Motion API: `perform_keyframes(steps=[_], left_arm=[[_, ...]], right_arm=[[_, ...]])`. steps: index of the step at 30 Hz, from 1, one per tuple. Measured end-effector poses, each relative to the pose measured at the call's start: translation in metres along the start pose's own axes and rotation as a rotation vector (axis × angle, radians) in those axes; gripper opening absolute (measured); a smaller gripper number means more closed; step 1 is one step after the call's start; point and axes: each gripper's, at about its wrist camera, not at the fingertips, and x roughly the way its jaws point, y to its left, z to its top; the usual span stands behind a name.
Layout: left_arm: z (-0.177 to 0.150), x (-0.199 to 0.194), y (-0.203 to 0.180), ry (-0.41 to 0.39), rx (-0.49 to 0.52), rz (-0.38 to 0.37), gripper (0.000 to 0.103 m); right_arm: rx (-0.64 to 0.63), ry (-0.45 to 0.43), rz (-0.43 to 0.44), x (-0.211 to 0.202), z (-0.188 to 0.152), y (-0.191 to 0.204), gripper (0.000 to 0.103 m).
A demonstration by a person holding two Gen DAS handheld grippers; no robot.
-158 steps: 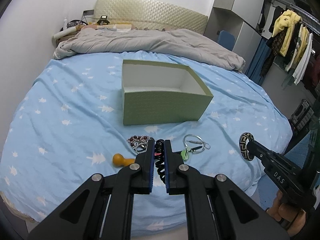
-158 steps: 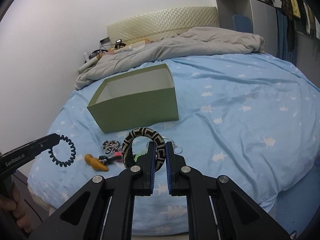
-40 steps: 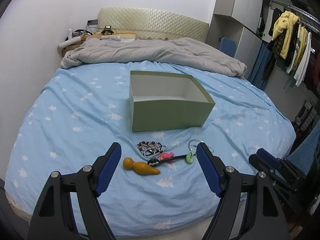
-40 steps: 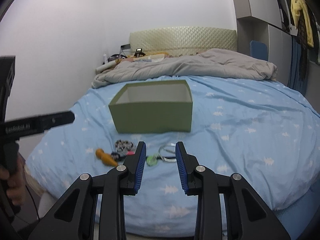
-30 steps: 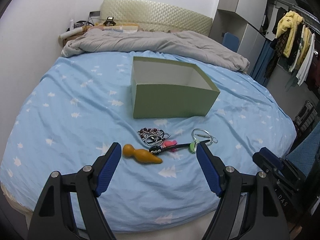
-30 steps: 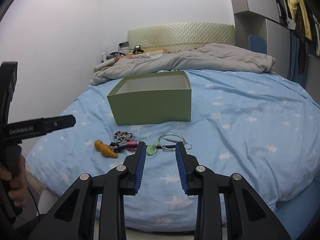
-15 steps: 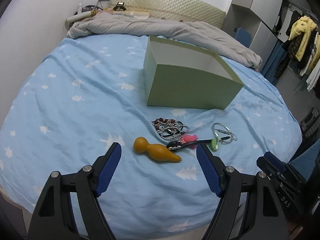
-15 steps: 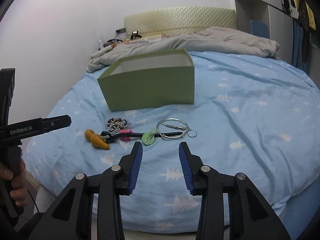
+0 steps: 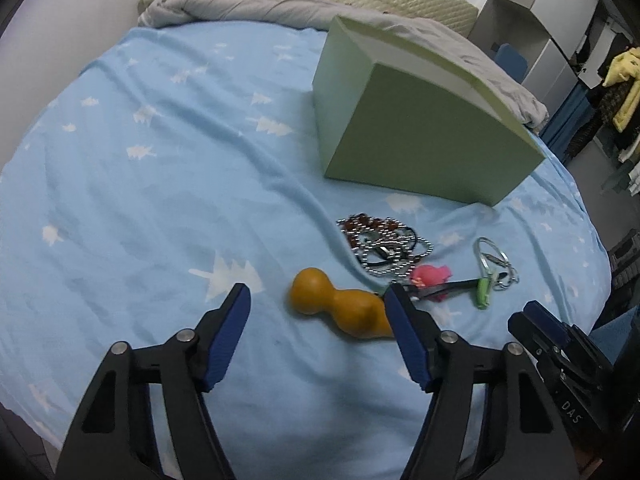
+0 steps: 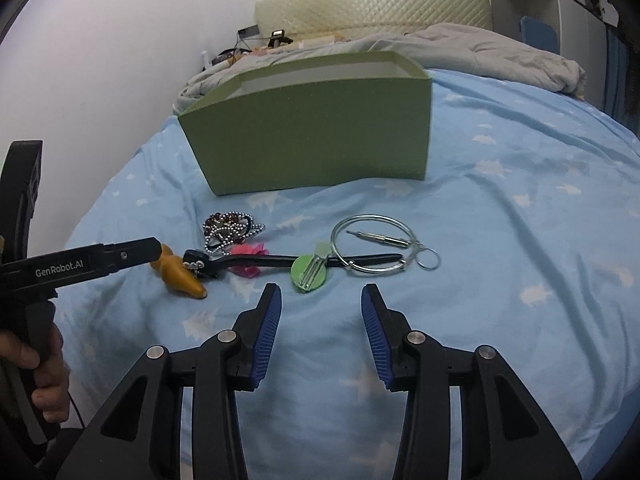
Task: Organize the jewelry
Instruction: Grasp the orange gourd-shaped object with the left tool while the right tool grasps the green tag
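An open green box [image 9: 420, 136] [image 10: 316, 136] stands on the blue bed. In front of it lie an orange gourd-shaped piece [image 9: 340, 308] [image 10: 178, 270], a silver and brown bead chain [image 9: 384, 244] [image 10: 230, 230], a pink clip [image 9: 432, 276] [image 10: 248, 266], a black band [image 10: 280, 260], a green clip [image 9: 483, 292] [image 10: 309, 272] and a silver hoop [image 9: 494, 262] [image 10: 374, 246]. My left gripper [image 9: 318, 330] is open, low over the gourd piece. My right gripper [image 10: 320, 306] is open, just short of the green clip and hoop. Both are empty.
The bed sheet [image 9: 160, 184] is blue with white trees. A grey duvet [image 9: 280, 8] and a padded headboard [image 10: 372, 0] lie behind the box. Clothes [image 9: 624, 88] hang at the far right. A hand holds the left gripper's handle [image 10: 36, 364].
Both grippers have come down and forward toward the items on the sheet. The right gripper's jaws have opened wider. The coil tie and patterned bangle held 5 s ago are gone from the jaws.
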Motion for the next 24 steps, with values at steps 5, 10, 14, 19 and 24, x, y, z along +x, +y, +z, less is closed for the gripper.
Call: perform_keyframes(steps=[5,10,14,19,24], left_arm=[[0.003,0.01,0.013,0.016,-0.035,-0.025,0.06],[0.005,0.017,0.012,0.031,-0.022,-0.038,0.043],[0.003,0.02,0.014,0.034,-0.028,-0.054,0.038],[-0.001,0.019,0.008,0.048,0.001,-0.059,0.026],[-0.003,0.014,0.001,0.047,0.021,-0.063,0.026]], right_arm=[[-0.008,0.016,0.002,0.014,0.003,0.001,0.039],[-0.009,0.038,-0.001,0.033,0.006,0.003,0.037],[-0.027,0.037,-0.014,0.038,0.008,0.008,0.03],[-0.05,0.043,-0.033,0.041,0.008,0.01,0.022],[-0.048,0.042,-0.036,0.038,0.009,0.01,0.021]])
